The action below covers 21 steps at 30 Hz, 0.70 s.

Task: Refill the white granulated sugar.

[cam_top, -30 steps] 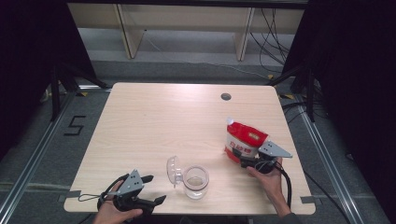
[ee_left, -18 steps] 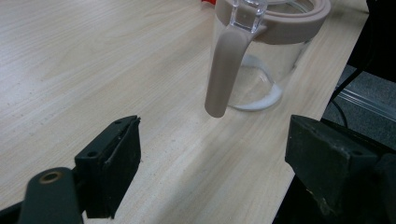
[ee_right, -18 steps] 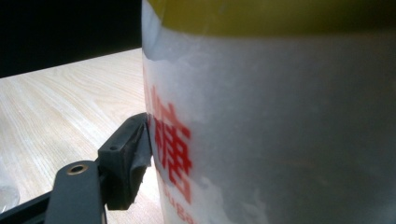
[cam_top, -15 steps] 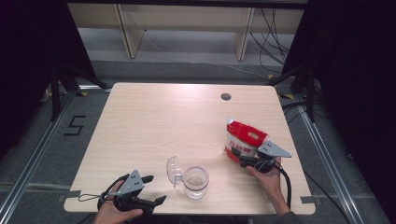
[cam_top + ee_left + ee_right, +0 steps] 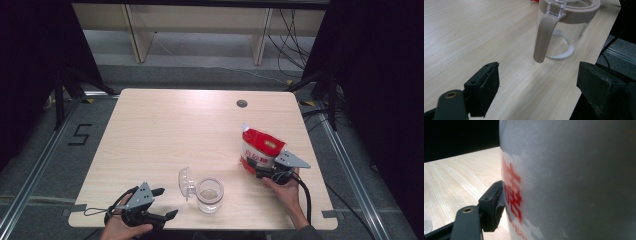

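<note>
A pale rectangular wooden table (image 5: 165, 130) with a small round dark hole (image 5: 242, 103) is standing on grey floor (image 5: 30, 150).

red bag (image 5: 574, 180) blurred, cut off, hiding one jaw

Black hand-held gripper (image 5: 263, 171), grey three-cornered plate

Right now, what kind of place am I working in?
Probably a recording lab or test cell, not a kitchen: a bare light wooden table ringed by black curtains, loose cables on the grey floor, and a taped floor marking.
</note>
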Motion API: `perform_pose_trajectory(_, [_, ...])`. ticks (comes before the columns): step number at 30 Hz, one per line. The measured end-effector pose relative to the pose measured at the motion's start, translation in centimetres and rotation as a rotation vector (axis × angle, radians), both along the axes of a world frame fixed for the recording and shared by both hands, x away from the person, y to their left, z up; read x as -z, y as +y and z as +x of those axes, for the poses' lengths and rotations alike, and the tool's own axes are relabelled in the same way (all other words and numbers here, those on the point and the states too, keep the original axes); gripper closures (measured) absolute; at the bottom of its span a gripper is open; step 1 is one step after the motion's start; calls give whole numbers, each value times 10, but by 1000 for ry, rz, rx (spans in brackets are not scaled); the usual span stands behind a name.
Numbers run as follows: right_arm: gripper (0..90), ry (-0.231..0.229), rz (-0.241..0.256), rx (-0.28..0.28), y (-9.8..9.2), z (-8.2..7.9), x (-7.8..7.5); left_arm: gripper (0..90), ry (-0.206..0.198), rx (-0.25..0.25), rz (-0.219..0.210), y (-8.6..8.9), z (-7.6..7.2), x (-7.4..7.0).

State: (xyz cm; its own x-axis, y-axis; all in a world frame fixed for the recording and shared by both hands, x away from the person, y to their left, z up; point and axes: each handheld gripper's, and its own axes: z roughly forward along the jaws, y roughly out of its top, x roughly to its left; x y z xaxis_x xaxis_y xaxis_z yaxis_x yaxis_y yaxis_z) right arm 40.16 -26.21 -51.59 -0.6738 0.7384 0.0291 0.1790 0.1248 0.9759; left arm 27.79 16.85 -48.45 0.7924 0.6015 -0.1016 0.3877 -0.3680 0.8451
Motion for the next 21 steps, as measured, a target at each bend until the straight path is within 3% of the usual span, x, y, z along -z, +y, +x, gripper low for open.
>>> perform_pose_trajectory(2, [342,-11,-20,-2,0,0,0,179,3,-1,8,0,0,-1])
perform_pose_trajectory(3, [362,8,-4,-7,1,-1,0,178,1,1,7,0,0,-1])
perform_pose_trajectory(5, [394,-13,25,-14,3,-1,1,178,4,0,6,0,0,-1])
perform_pose_trajectory(10, [428,11,13,-27,2,-3,0,178,-6,7,25,1,0,-2])
perform_pose_trajectory(11, [435,-9,14,-36,2,-1,0,178,4,4,19,1,-1,-2])
perform_pose_trajectory(12, [439,14,-13,-27,1,-3,-1,179,6,7,20,1,-1,-2])
perform_pose_trajectory(13, [443,28,-7,-29,2,-5,-2,178,-2,3,8,1,-1,-1])
perform_pose_trajectory(14, [443,28,-7,-29,2,-5,-2,179,-2,3,8,1,-1,-1])
perform_pose_trajectory(15, [445,16,-37,-40,1,-5,-3,179,7,-2,28,2,-1,-2])
perform_pose_trajectory(16, [450,46,-21,-14,3,-8,-3,179,5,-2,34,3,0,-2])
perform_pose_trajectory(17, [452,38,-5,-15,5,-9,-4,179,-1,2,21,2,0,-1])
perform_pose_trajectory(18, [458,45,-28,-7,5,-11,-6,179,1,-2,24,3,0,-1])
perform_pose_trajectory(20, [460,56,-9,-18,7,-12,-7,179,5,-2,23,3,-1,-2])
perform_pose_trajectory(21, [462,45,-39,-7,7,-12,-8,179,5,-1,20,3,-1,-2])
